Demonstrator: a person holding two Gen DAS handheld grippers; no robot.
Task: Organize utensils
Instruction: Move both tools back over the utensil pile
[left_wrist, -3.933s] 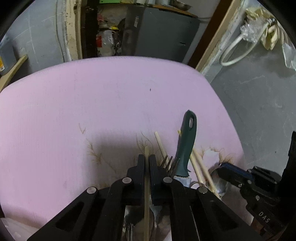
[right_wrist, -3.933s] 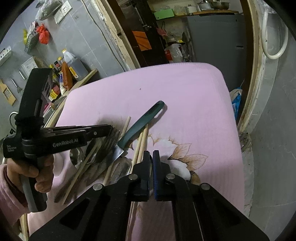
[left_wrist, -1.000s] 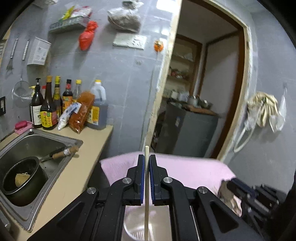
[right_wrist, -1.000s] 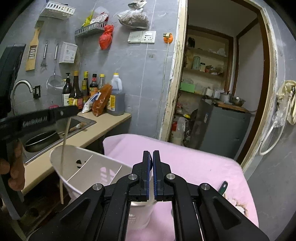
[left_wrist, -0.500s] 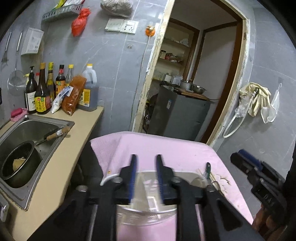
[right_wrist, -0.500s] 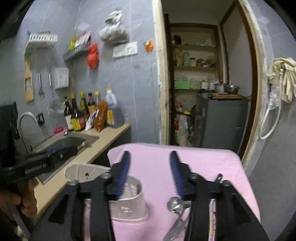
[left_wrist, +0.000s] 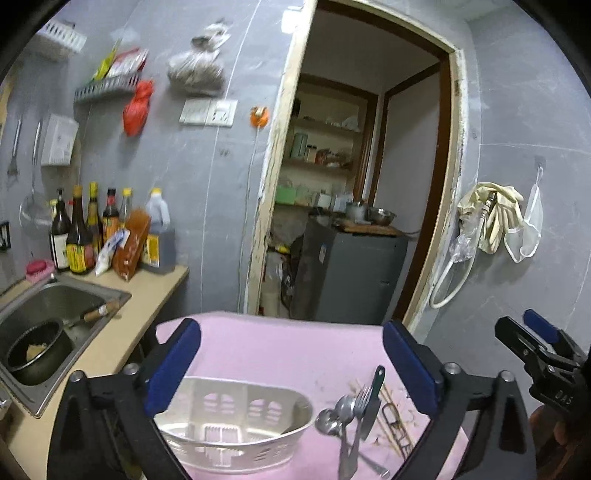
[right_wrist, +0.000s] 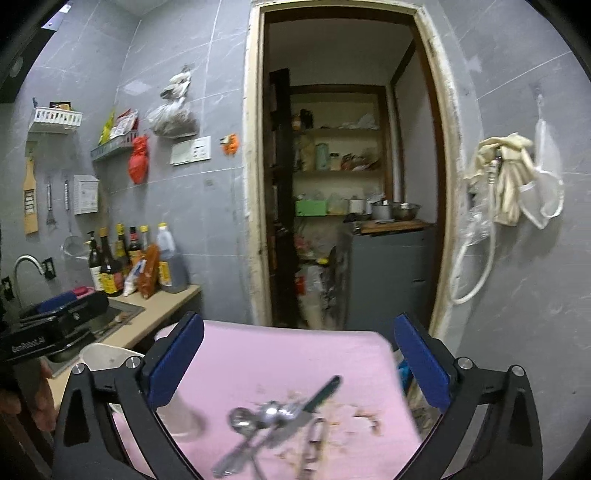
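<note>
Returning for more utensils | left gripper (left_wrist: 291, 363) and right gripper (right_wrist: 299, 358) have just spread wide, both empty | spoons, fork and knife (left_wrist: 352, 417) lie beside the white basket (left_wrist: 236, 428) on the pink cloth (left_wrist: 280, 354) | we should take one piece per grip.

The right tool (right_wrist: 297, 354) has just spread wide, empty, above the pink bench (right_wrist: 280, 354). A blurred spoon (right_wrist: 240, 419) and green-handled knife (right_wrist: 323, 393) lie there; white basket (right_wrist: 107, 356) left.

My left gripper (left_wrist: 291, 354) and right gripper (right_wrist: 299, 354) have just sprung wide open, both empty, pointing slightly downward.
</note>
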